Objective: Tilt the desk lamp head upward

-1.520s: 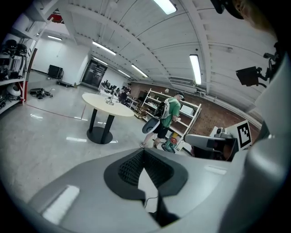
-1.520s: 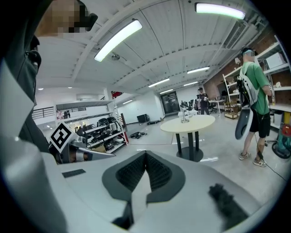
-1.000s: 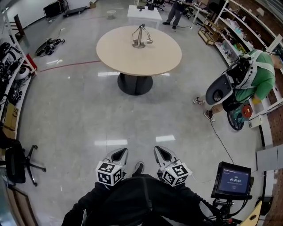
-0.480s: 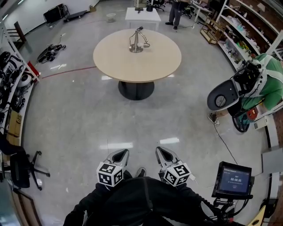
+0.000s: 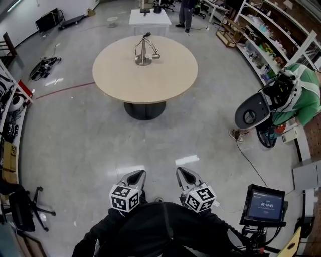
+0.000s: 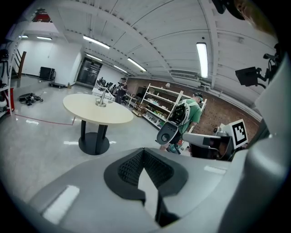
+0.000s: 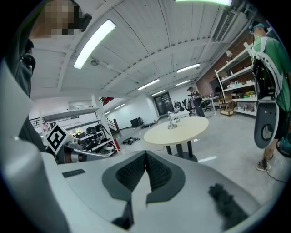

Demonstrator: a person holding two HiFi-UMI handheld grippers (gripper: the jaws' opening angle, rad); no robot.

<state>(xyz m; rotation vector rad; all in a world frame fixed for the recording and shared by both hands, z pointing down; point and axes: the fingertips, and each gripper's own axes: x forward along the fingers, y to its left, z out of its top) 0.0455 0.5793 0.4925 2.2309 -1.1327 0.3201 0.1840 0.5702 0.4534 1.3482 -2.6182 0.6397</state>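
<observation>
**A:** Grippers, quick status?

**B:** Left gripper (image 6: 144, 159): jaws pressed together, nothing btwn the ribbed black pads. Right gripper (image 7: 145, 160): same, closed tight & empty. In the head view both sit low, just in front of the person's dark-sleeved arms. They're side by side but not touching, w/ the marker cubes on the body side.

**A:** And the lamp?

**B:** The silver metal desk lamp (image 5: 144, 50) is well ahead of both grippers, far across the glossy grey floor. It stands upright on the far half of the round beige bench with the black pedestal foot (image 5: 150, 90). Neither gripper is anywhere near it. The arm arches over and the head hangs low toward the bench top. It's too small to say more.

**A:** Same from the gripper views?

**B:** Yep. From each gripper the bench & lamp are straight out past the closed jaw tips, at a distance.

**A:** What else is around?

**B:**
- Just right of the right gripper: a small dark monitor on a stand (image 5: 263, 205).
- Further right & ahead: a person in a green top (image 5: 303, 95) carrying a white-and-black device, next to the wall shelves (image 5: 261, 40).
- Off left of the left gripper: a black office chair (image 5: 20, 201).
- Beyond the bench: a white square table (image 5: 149, 17), w/ another person standing by it (image 5: 185, 12).
</observation>
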